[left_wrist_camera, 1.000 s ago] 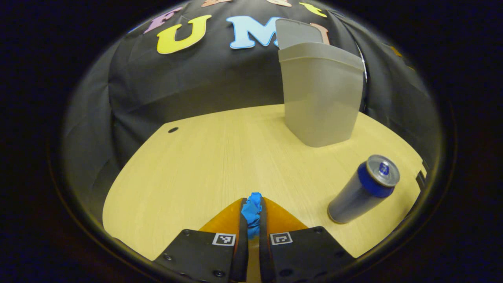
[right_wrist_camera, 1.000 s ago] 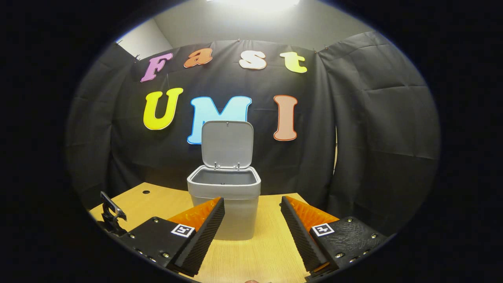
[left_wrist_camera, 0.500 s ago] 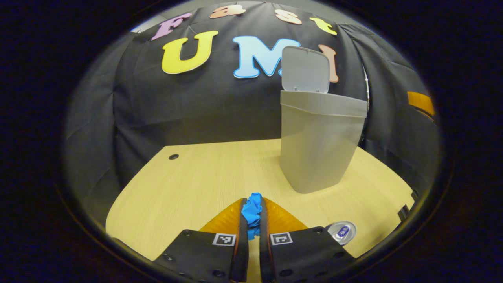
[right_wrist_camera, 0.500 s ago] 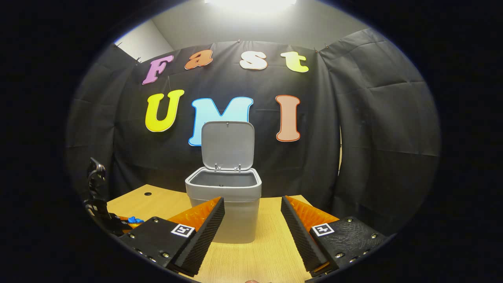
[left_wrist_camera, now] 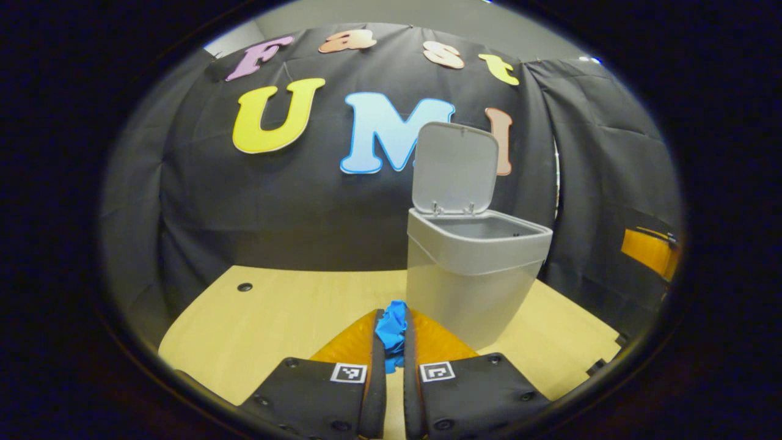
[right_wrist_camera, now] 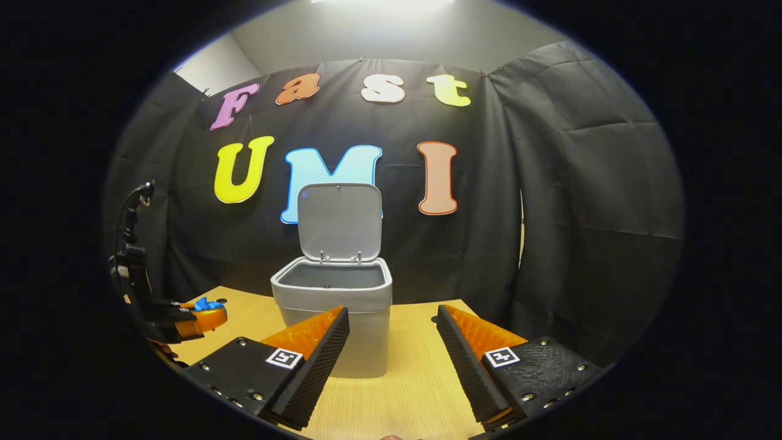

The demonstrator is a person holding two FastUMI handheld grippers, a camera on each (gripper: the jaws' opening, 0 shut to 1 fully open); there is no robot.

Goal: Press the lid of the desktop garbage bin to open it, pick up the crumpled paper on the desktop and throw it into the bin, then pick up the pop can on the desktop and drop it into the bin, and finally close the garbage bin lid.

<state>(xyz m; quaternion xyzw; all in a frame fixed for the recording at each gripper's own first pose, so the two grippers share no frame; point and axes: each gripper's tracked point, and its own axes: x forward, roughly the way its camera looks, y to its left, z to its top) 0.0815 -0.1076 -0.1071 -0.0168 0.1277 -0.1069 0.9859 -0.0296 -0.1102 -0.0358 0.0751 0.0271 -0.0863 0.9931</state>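
My left gripper (left_wrist_camera: 391,333) is shut on a blue crumpled paper (left_wrist_camera: 392,330), held above the wooden table (left_wrist_camera: 293,318). Just ahead and to the right stands the grey bin (left_wrist_camera: 470,275) with its lid (left_wrist_camera: 455,168) raised upright. In the right gripper view the same bin (right_wrist_camera: 333,305) stands open at centre, lid (right_wrist_camera: 339,223) up. My right gripper (right_wrist_camera: 391,342) is open with nothing between its fingers, in front of the bin. The left gripper (right_wrist_camera: 204,315) with the blue paper (right_wrist_camera: 204,304) shows at the far left there, lifted off the table.
A small dark hole (left_wrist_camera: 244,286) marks the table's far left. The black cloth wall closes in behind and on both sides. The table's right edge (left_wrist_camera: 602,354) lies close past the bin. An orange finger of the other gripper (left_wrist_camera: 650,253) shows at the far right.
My left gripper has risen with the paper and tilted up; the bin's open top now shows and the pop can has dropped out of view. The right gripper has barely shifted.
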